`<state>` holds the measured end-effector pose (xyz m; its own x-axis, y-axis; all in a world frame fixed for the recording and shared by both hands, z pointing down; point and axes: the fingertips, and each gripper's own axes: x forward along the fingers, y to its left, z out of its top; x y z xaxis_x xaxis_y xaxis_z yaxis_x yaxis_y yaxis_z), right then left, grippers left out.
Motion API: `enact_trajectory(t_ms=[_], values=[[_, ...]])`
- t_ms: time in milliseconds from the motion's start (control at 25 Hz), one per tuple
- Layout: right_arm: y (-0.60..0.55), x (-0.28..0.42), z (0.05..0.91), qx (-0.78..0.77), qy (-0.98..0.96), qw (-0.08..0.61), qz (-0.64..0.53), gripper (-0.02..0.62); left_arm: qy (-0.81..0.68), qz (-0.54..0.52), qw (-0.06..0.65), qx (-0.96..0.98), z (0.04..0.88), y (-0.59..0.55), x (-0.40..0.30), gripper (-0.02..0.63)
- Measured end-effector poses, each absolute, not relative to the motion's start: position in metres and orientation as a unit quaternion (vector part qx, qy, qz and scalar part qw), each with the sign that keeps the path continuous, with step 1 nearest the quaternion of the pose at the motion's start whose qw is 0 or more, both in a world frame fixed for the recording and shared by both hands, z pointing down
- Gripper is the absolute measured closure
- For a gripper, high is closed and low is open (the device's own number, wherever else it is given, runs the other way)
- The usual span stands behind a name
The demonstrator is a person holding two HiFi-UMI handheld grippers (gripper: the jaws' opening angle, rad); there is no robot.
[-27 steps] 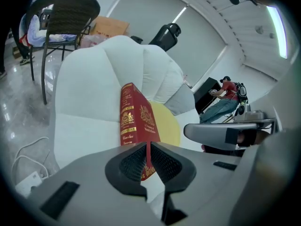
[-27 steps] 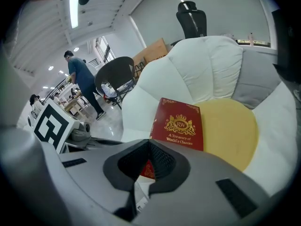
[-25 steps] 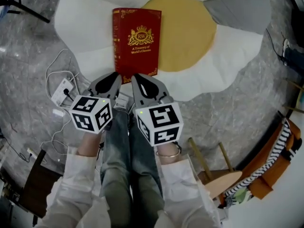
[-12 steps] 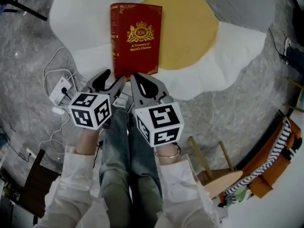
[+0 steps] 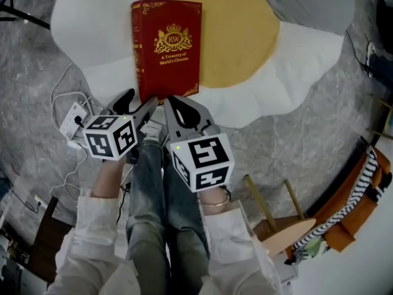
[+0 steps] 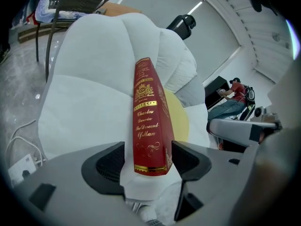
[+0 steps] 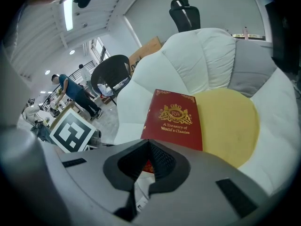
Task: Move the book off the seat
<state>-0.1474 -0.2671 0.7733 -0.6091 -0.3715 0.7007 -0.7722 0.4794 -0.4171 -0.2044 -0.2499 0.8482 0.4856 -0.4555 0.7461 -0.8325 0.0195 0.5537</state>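
The red book (image 5: 167, 48) is seen lying flat on the white egg-shaped seat cushion (image 5: 86, 35), partly over its yellow centre (image 5: 236, 39). The left gripper's (image 5: 138, 102) fingers (image 6: 107, 164) are being opened, with the near end of the book's spine between them but not pressed. The right gripper's (image 5: 174, 104) fingers (image 7: 162, 161) are closed together on nothing, just beside the book's near edge.

The scene reads as an open office or lab. In the right gripper view, strip lights (image 7: 68, 14) are seen upper left, office chairs (image 7: 185, 12) at top, and people (image 7: 74, 94) at desks at left. In the head view, a power strip (image 5: 73, 117) is seen on the grey floor (image 5: 288, 140).
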Motion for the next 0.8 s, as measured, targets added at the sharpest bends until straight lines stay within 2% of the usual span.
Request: enact_trajectory(t_ms=[800], values=[[-0.272, -0.136, 0.782, 0.360, -0.808, 0.260, 0.386, 0.583, -0.432, 0.178, 0.558, 0.686, 0.862, -0.258, -0.181, 0.274]])
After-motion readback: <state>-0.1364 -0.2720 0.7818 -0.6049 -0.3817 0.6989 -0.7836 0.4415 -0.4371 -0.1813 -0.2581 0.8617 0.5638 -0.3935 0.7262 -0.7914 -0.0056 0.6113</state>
